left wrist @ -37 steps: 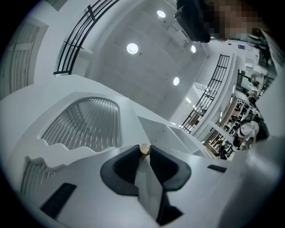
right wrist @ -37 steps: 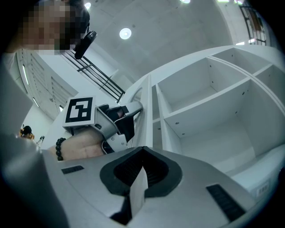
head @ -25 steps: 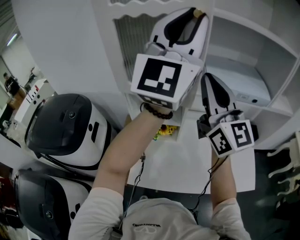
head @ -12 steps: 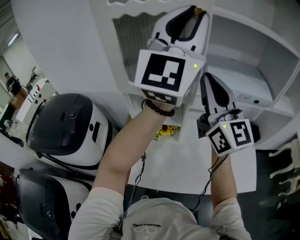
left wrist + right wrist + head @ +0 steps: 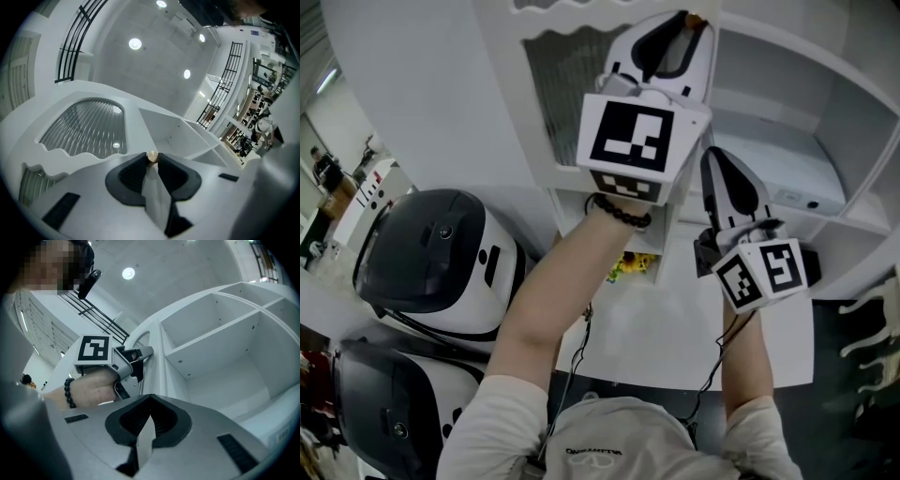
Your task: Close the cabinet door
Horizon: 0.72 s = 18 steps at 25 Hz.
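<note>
Left gripper [image 5: 690, 28] nudges right with the cabinet door [image 5: 562, 84], clamped on its small brass knob [image 5: 152, 156]. Door is ajar, left of the open cabinet [image 5: 825, 150]. Right gripper [image 5: 149, 401] is pinched shut, empty. Best to hold firm and follow the hinge arc.

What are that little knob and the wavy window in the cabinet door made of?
The knob looks like brass-toned metal: round, with a warm golden sheen. The door panel seems to be ribbed glass, possibly clear plastic: it has fine parallel ridges and a bright glint on it.
</note>
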Tool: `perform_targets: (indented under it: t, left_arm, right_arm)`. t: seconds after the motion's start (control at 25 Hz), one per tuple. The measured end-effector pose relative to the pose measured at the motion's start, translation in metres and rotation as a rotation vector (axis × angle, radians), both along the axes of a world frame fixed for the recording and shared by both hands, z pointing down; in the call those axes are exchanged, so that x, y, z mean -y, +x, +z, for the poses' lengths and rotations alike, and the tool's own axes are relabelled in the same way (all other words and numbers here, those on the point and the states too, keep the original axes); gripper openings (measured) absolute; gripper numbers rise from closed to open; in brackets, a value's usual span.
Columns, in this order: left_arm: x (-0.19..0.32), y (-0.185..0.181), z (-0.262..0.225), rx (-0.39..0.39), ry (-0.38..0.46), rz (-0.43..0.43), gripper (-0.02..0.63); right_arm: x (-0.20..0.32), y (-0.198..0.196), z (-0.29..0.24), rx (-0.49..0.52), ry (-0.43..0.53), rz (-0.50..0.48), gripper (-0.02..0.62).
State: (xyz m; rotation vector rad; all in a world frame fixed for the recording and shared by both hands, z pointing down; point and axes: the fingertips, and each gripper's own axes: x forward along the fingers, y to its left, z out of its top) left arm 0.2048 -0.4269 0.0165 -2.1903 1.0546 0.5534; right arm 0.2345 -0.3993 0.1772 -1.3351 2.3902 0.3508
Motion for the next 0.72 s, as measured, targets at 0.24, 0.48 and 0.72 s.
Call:
perform_targets:
  t: [0.24, 0.48, 0.72]
  left_arm:
    - [0.007, 0.001, -0.001, 0.002, -0.004, -0.021, 0.078]
    - [0.012, 0.002, -0.001, 0.005, -0.008, -0.034, 0.078]
    - [0.016, 0.003, 0.000, 0.007, -0.013, -0.043, 0.080]
  right_arm:
    - [0.002, 0.003, 0.002, 0.000, -0.009, 0.001, 0.011]
    - [0.000, 0.005, 0.005, 0.001, -0.015, 0.006, 0.011]
    - [-0.002, 0.006, 0.007, -0.001, -0.020, 0.008, 0.011]
